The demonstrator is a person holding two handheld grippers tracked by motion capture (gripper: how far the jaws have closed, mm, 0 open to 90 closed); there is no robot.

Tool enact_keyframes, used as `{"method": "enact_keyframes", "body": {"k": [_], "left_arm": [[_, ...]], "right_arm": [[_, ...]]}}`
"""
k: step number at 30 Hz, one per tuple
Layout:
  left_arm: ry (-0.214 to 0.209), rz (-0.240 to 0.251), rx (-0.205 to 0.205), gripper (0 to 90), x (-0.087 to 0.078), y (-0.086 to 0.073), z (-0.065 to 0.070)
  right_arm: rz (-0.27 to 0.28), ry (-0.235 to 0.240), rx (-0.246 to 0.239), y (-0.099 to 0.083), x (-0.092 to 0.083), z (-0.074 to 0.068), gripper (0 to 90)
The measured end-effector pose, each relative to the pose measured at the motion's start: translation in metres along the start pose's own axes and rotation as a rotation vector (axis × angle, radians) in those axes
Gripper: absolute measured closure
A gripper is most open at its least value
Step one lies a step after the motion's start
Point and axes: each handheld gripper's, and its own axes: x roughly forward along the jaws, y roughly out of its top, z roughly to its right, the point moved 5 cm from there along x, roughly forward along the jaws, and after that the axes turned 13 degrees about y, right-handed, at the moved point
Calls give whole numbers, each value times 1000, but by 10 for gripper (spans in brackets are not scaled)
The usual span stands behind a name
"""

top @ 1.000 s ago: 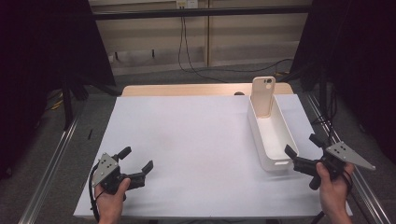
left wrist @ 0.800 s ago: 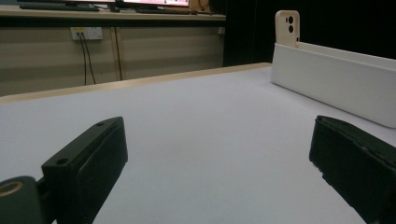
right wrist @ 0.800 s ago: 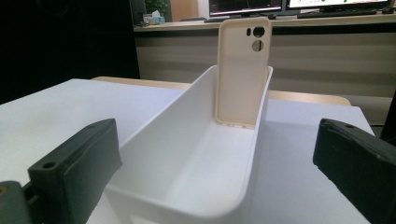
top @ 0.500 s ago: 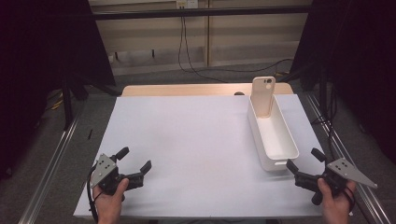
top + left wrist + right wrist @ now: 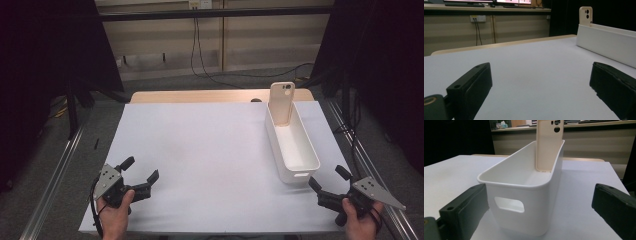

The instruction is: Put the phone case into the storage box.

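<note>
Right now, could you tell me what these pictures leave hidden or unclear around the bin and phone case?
- Phone case: its foot, in the left gripper view, is hidden behind the white bin wall.
- Bin floor at the near end: hidden by the near wall in the right gripper view.
- Right gripper: its jaw tips are cut off by the bottom edge of its own view.
- Desk items behind the table: blurred, too small.

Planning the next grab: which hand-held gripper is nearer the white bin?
Right. The right hand-held gripper sits just off the near end of the white bin, jaws open; the left hand-held gripper is far across the table.
</note>
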Motion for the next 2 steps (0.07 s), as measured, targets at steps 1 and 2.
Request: {"method": "enact_keyframes", "body": {"k": [1, 2], "left_arm": [[3, 1, -10, 43, 0, 0, -1], [7, -2, -8, 43, 0, -1, -2]], "right_arm": [[-2, 3, -1, 0, 1, 1, 4], [-1, 4, 2, 0, 1, 1, 4]]}}
